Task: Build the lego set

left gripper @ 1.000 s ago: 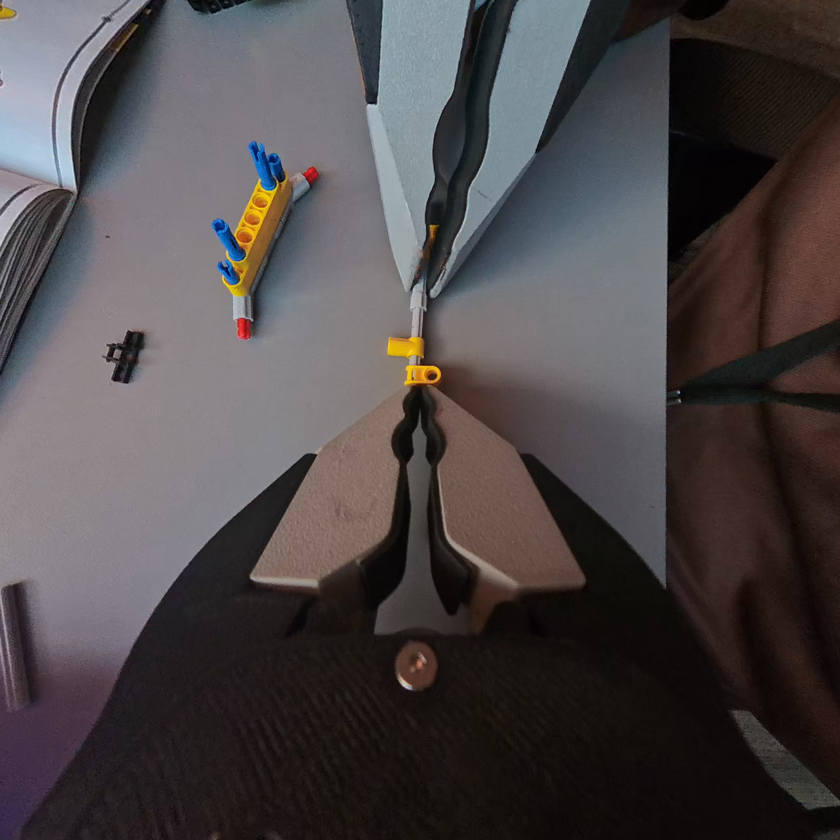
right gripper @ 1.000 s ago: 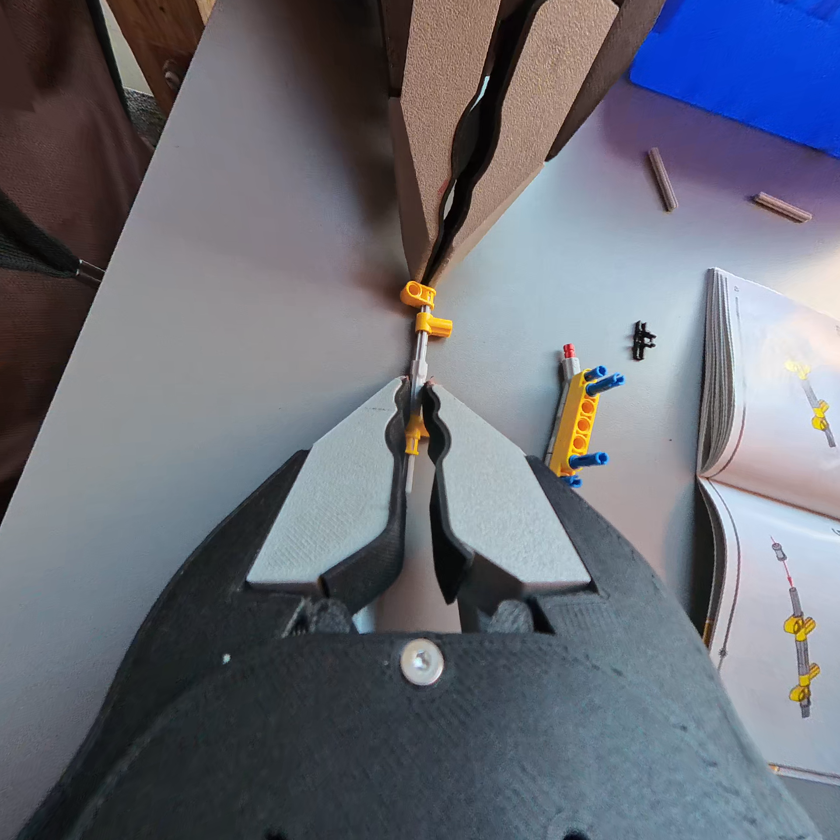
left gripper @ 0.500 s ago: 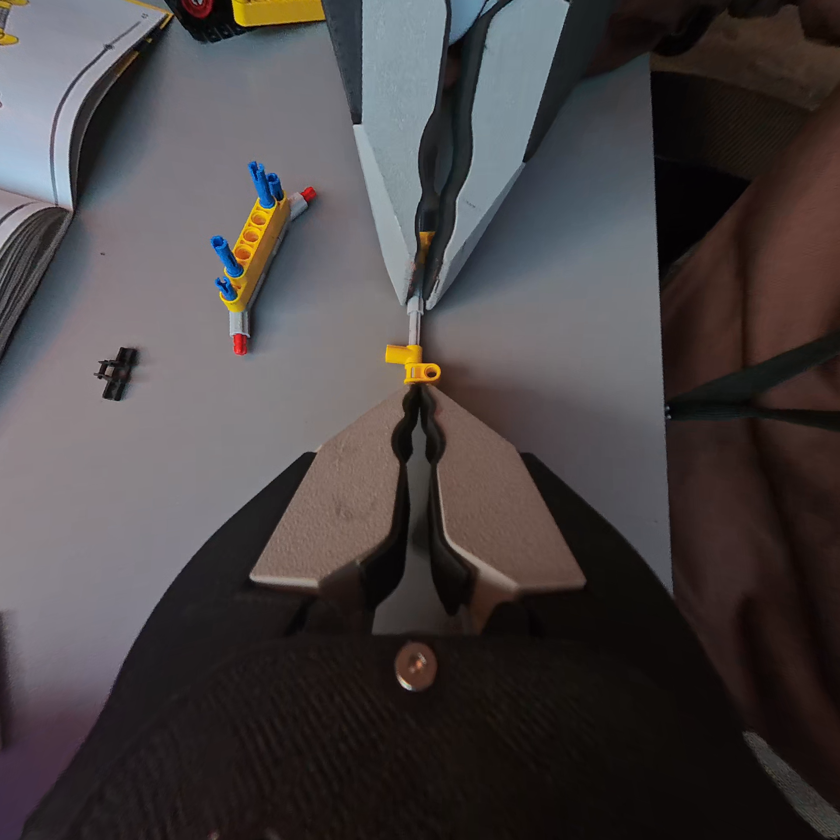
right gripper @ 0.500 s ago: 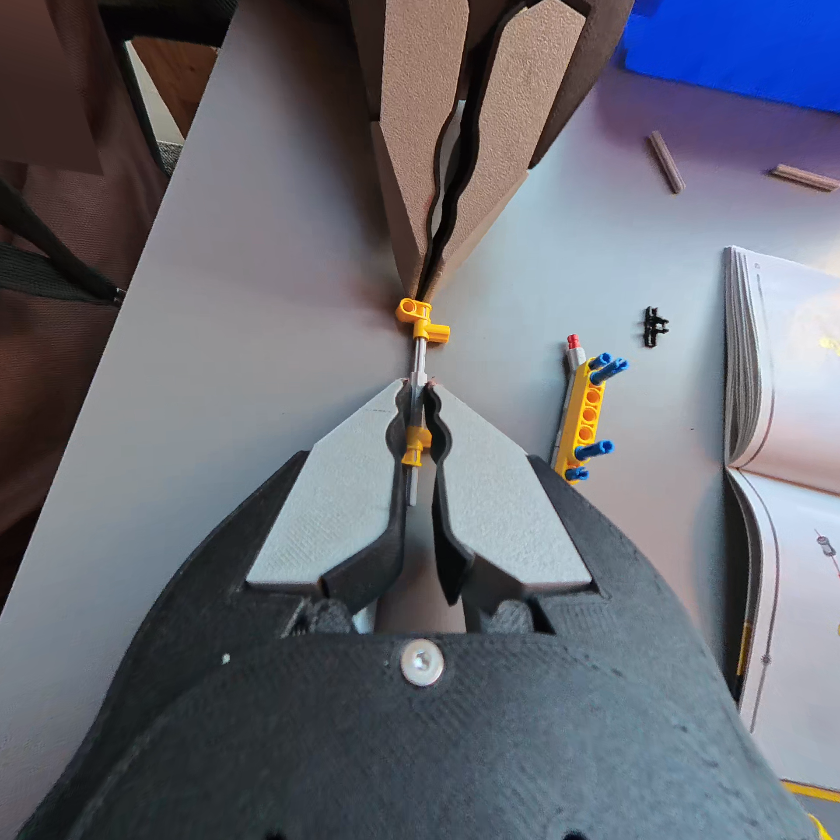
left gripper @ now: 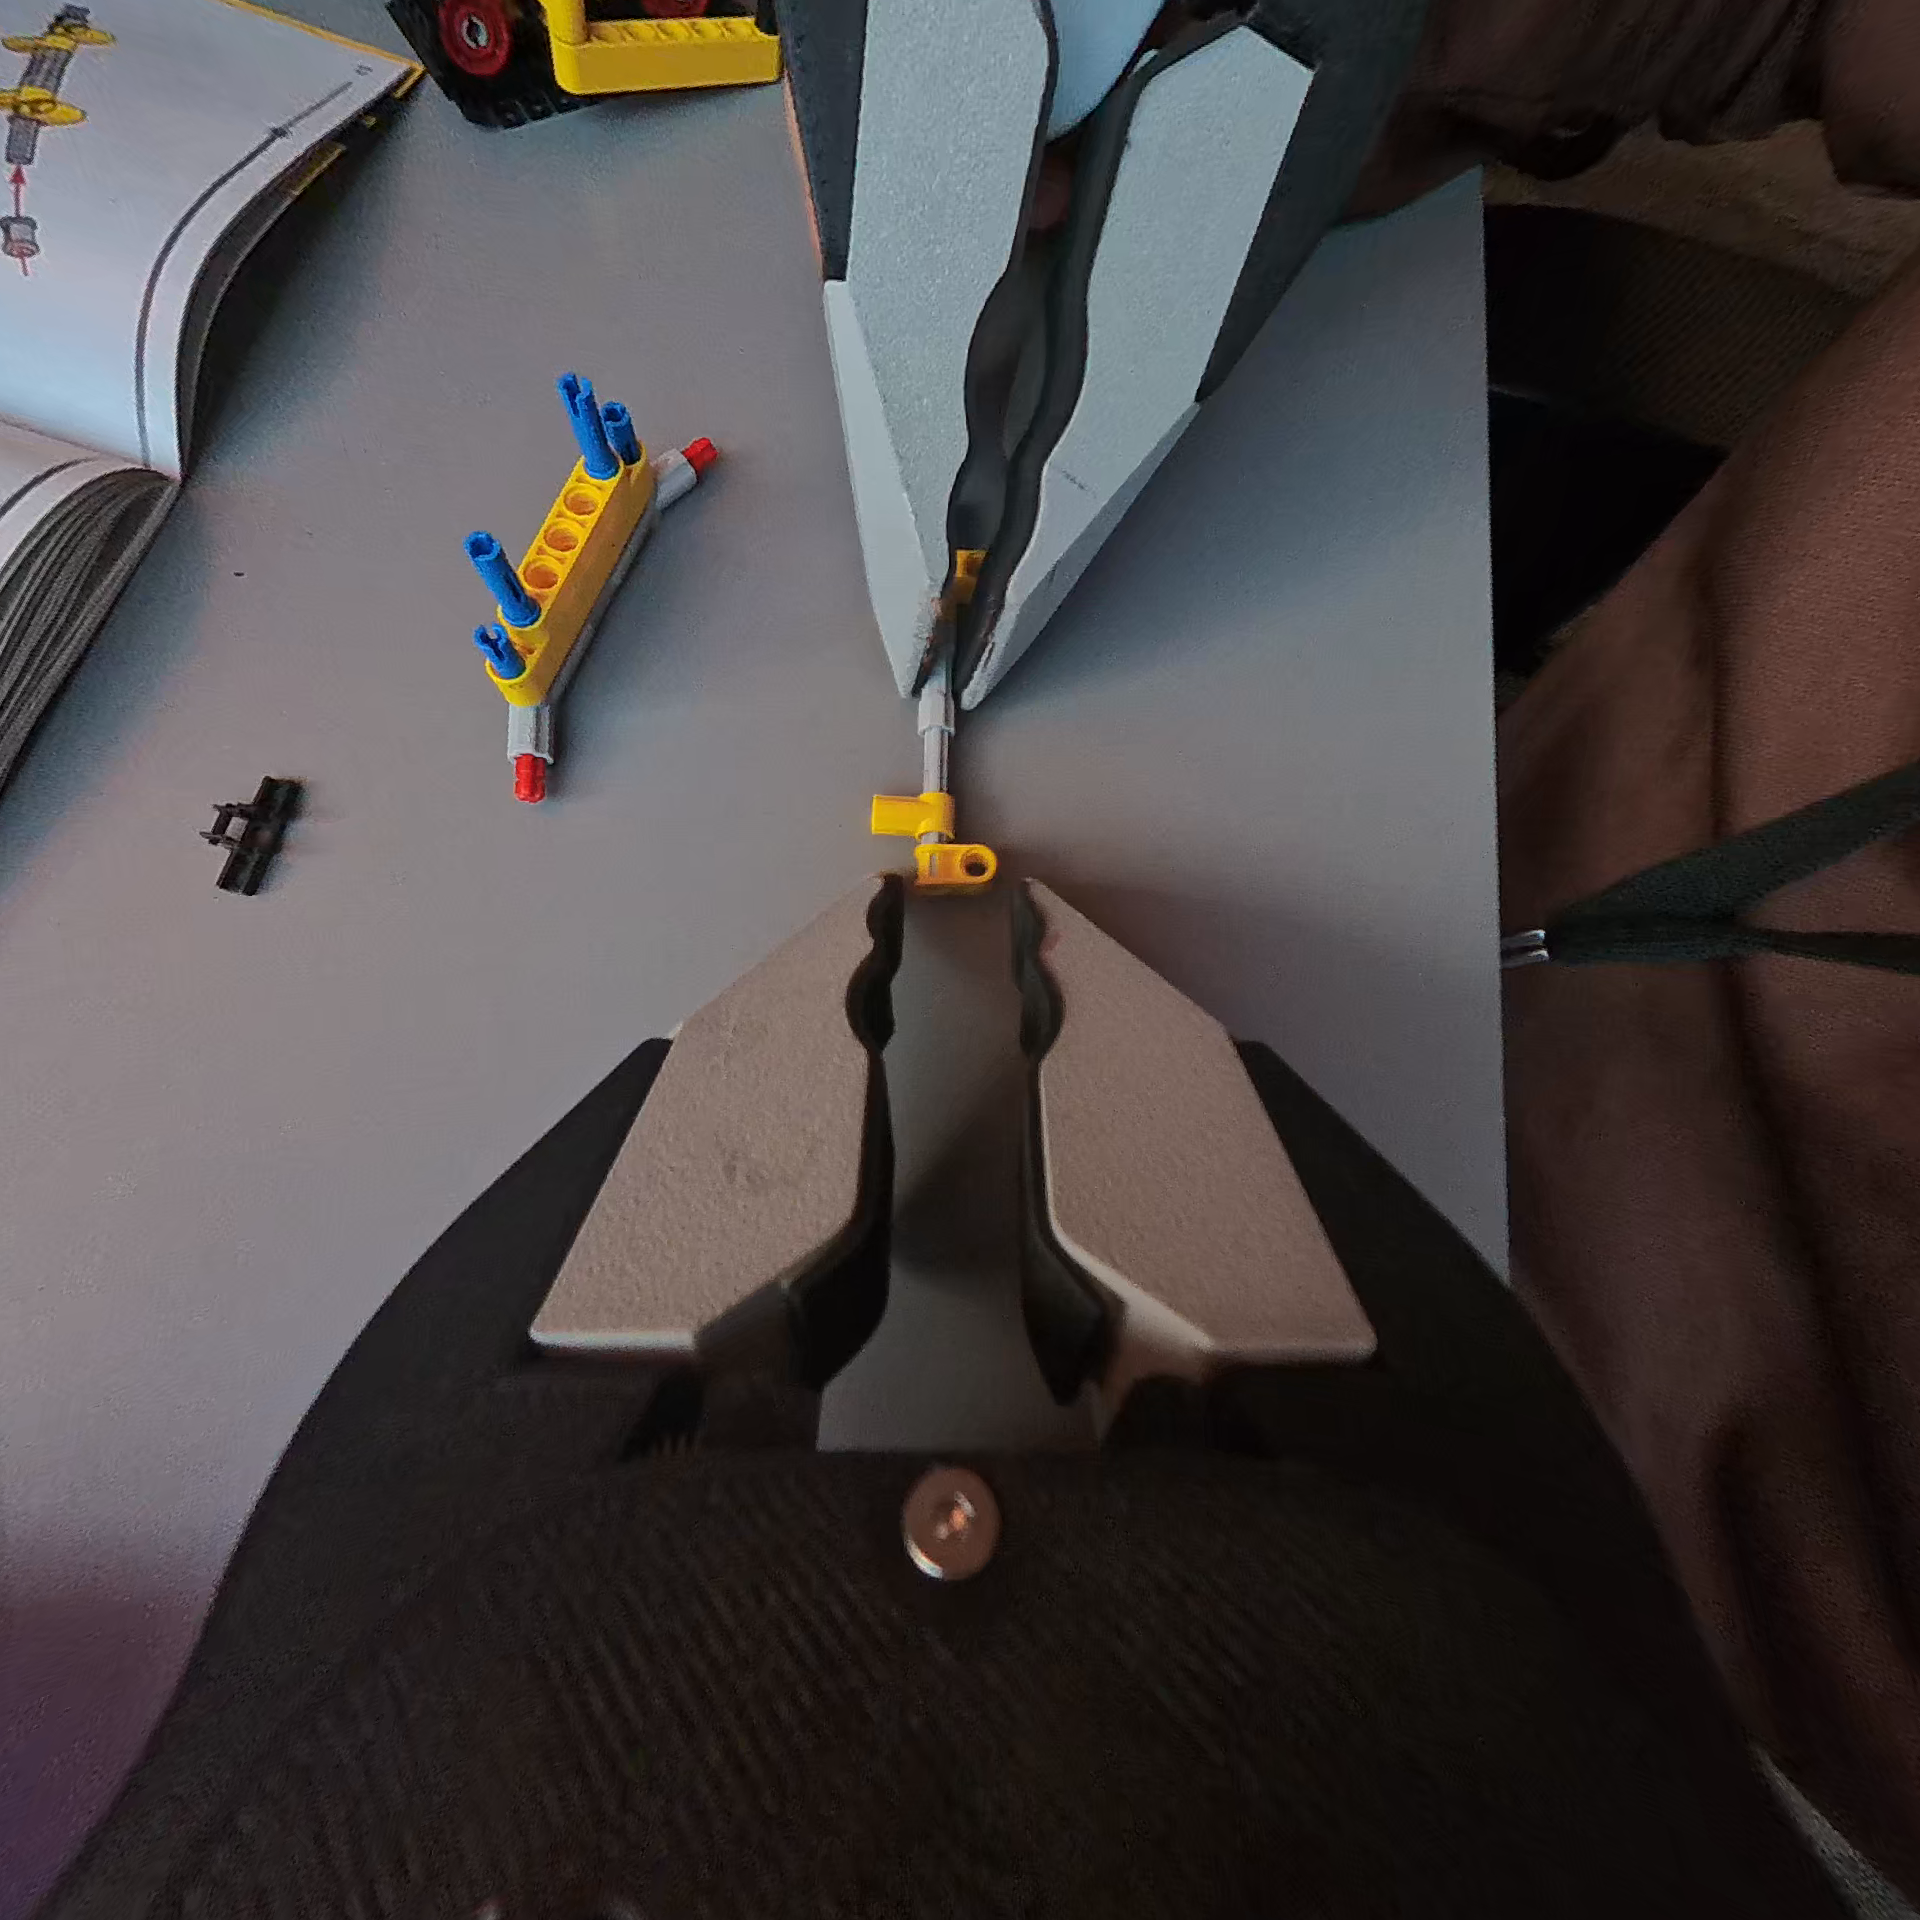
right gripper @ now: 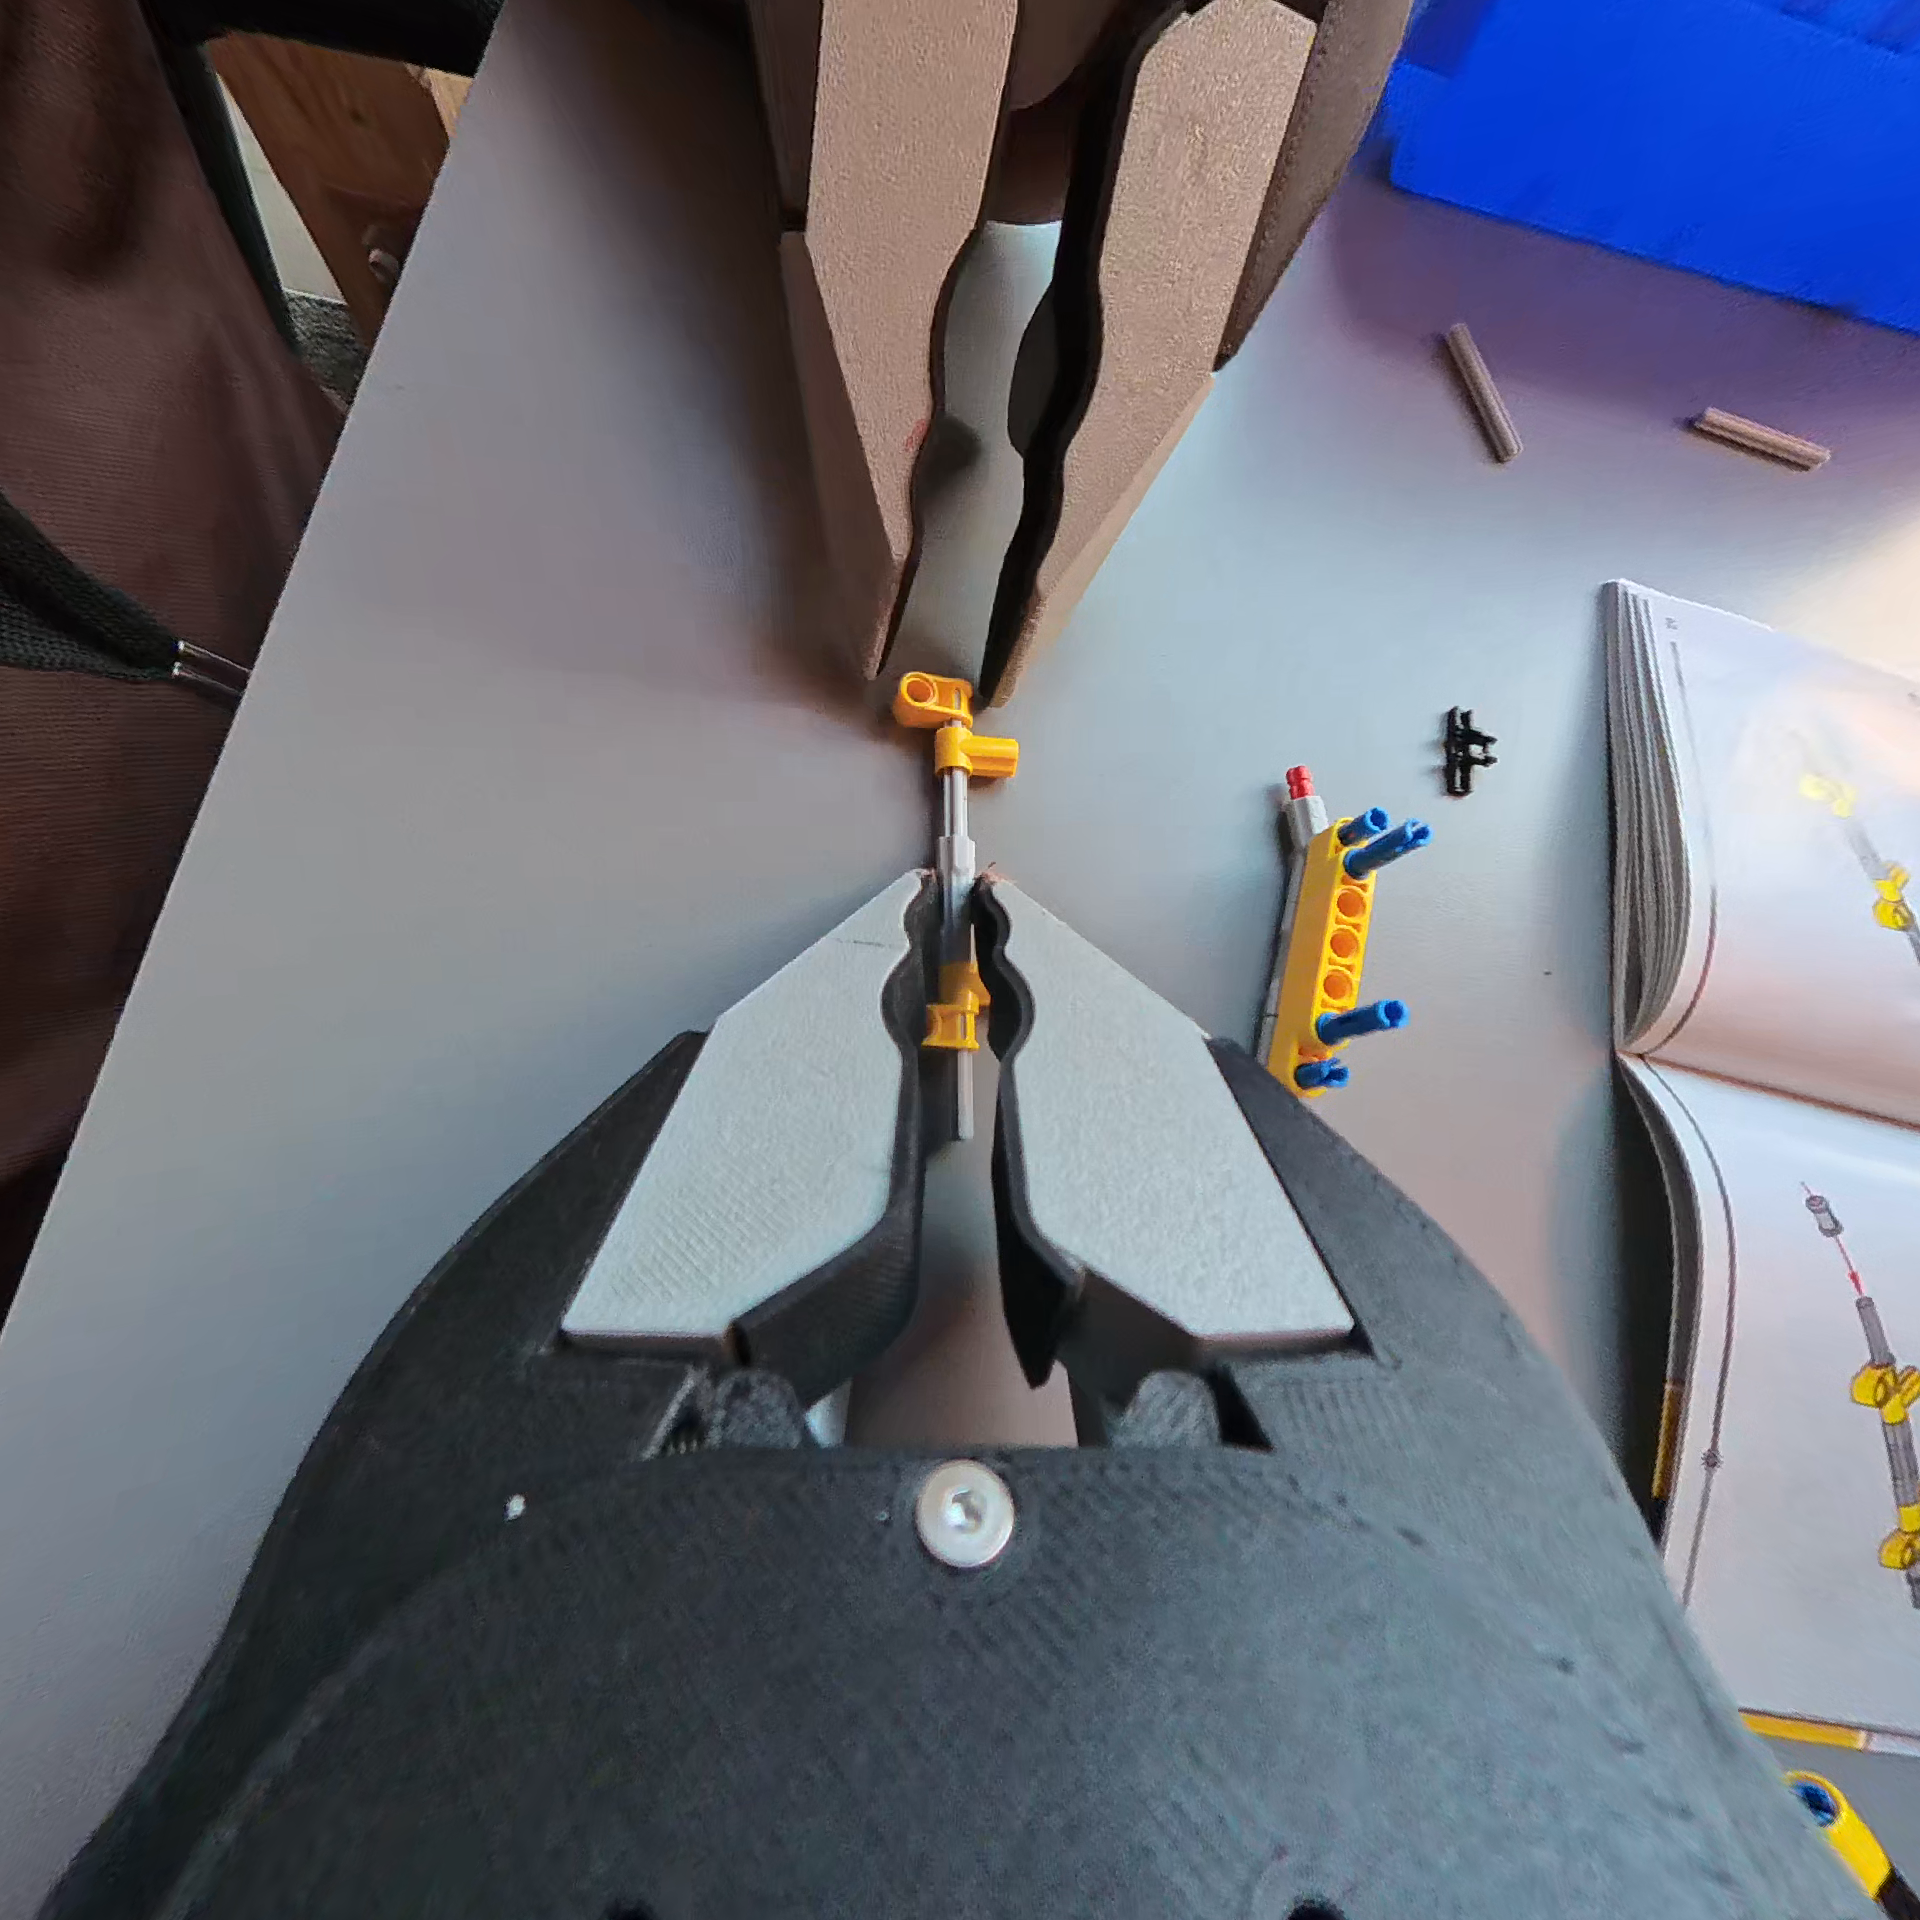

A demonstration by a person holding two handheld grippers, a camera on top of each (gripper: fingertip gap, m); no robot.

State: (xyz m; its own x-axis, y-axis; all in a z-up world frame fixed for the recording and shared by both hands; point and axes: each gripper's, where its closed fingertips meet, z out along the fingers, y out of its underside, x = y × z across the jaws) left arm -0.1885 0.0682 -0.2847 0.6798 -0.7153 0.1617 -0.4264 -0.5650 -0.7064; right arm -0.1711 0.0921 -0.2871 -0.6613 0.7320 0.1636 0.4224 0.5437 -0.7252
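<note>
The desk (left gripper: 1247,831) edge runs close along the side of the two grippers where a person's brown clothing and a black strap (left gripper: 1714,904) lie; toward the other side the grey top is open, broken only by loose parts. There lie a yellow beam with blue pins (left gripper: 566,551) on a grey-and-red axle piece, a small black connector (left gripper: 255,834) farther out, and an open instruction booklet (left gripper: 125,260) at the far edge. A yellow model with red wheels (left gripper: 623,42) sits beyond the booklet. In the right wrist view two brown sticks (right gripper: 1484,393) lie near a blue bin (right gripper: 1683,135).

The grippers face each other tip to tip, low over the desk. The right gripper (right gripper: 954,888) is closed on the grey axle (right gripper: 954,821), which carries a yellow connector (right gripper: 951,1013) between its fingers and two more yellow connectors (left gripper: 935,836) at the free end. The left gripper (left gripper: 954,888) stands parted, holding nothing, its tips just at the outermost yellow connector; whether they touch it is unclear
</note>
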